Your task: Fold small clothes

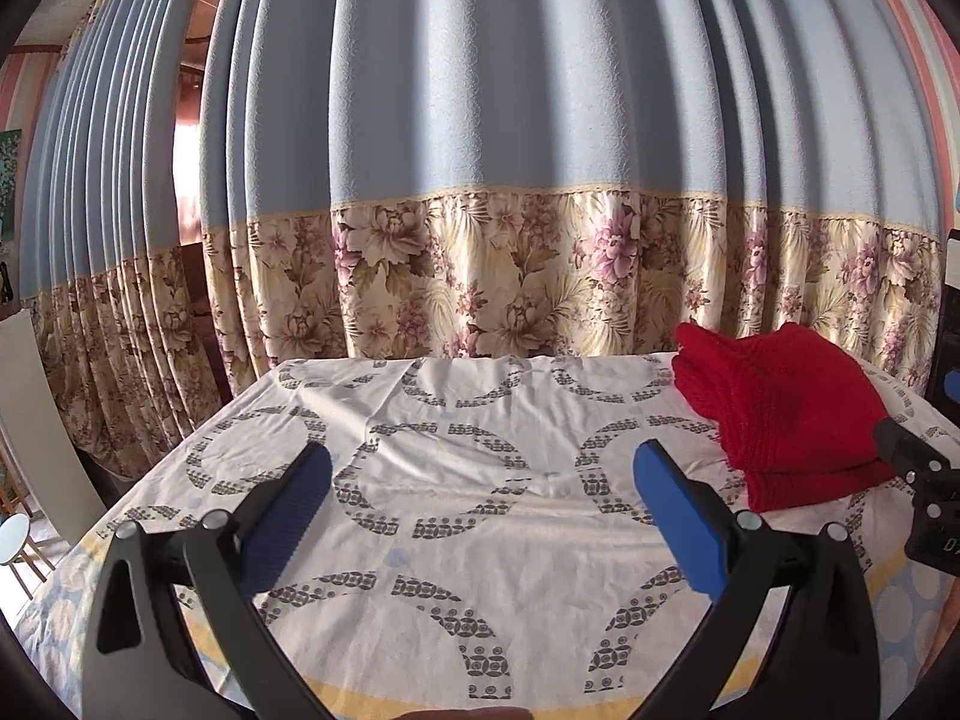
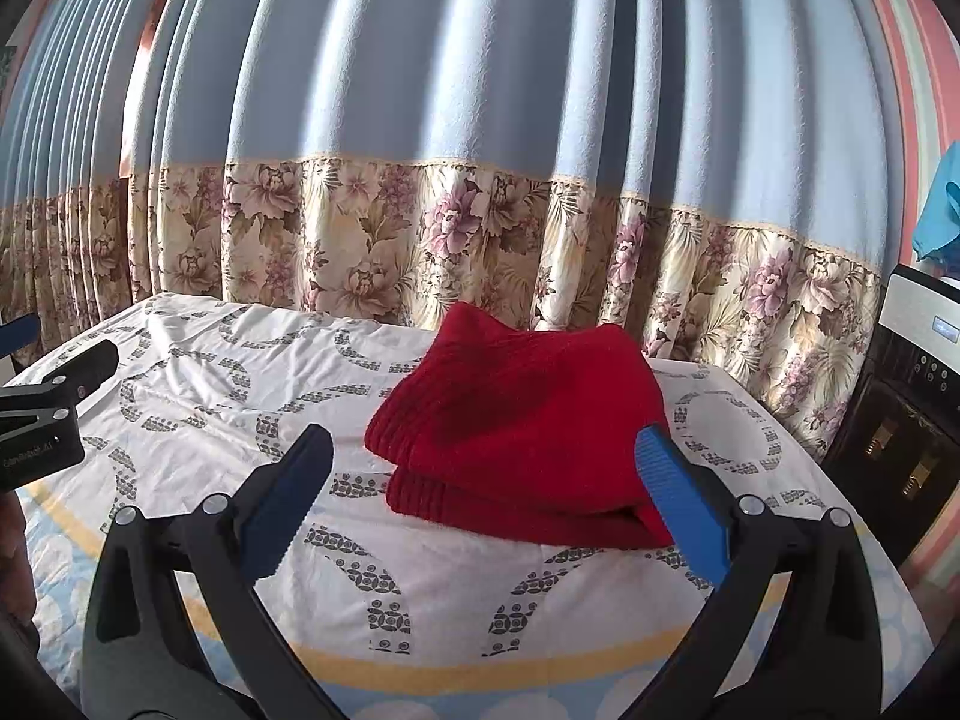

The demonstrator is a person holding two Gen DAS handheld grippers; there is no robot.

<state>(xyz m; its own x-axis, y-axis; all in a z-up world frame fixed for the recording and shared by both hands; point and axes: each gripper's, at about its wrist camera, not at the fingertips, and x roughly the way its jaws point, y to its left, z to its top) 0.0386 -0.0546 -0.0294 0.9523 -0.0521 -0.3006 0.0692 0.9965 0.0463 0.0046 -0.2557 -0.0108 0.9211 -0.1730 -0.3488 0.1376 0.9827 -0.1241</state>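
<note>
A red knitted garment [image 2: 522, 426] lies folded in a thick bundle on the patterned sheet [image 2: 198, 378], near the far right of the table. In the right wrist view it rests just ahead of my right gripper [image 2: 483, 474], which is open with nothing between its blue pads. The left wrist view shows the same red bundle [image 1: 786, 414] off to the right. My left gripper [image 1: 480, 480] is open over bare sheet [image 1: 468, 450], empty. The other gripper's black body shows at the right edge [image 1: 924, 480] and, in the right wrist view, at the left edge [image 2: 48, 402].
A blue curtain with a floral hem [image 1: 480, 276] hangs right behind the table. A dark appliance with a panel [image 2: 906, 396] stands at the right. A small stool [image 1: 15, 540] sits on the floor at the left, beside a white panel [image 1: 42, 420].
</note>
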